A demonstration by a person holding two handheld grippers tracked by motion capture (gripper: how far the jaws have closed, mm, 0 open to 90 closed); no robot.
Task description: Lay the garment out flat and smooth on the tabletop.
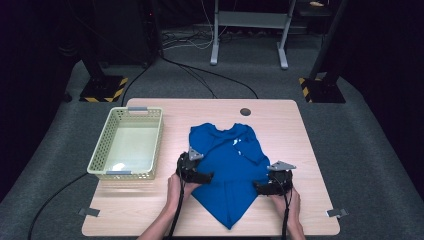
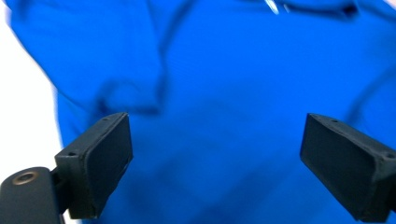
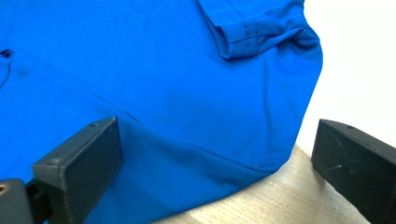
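A bright blue shirt [image 1: 227, 165] lies partly folded on the wooden table [image 1: 300, 130], its lower end tapering to a point toward the person. My left gripper [image 1: 207, 176] is at the shirt's left edge and points right over the cloth. In the left gripper view its jaws [image 2: 215, 163] stand wide apart, open, with blurred blue fabric [image 2: 210, 70] beyond them. My right gripper [image 1: 258, 187] is at the shirt's right edge and points left. In the right gripper view it [image 3: 215, 163] is open over the shirt's folded edge [image 3: 163, 70], with a hemmed sleeve [image 3: 252, 32] farther off. Neither gripper's pads press on the cloth.
A pale yellow-green mesh basket [image 1: 101, 152] stands on the table's left side, close to the left gripper. A round cable hole [image 1: 245, 111] is at the table's far edge. Tape marks [image 1: 90, 212] sit at the front corners. Cables trail off the front edge.
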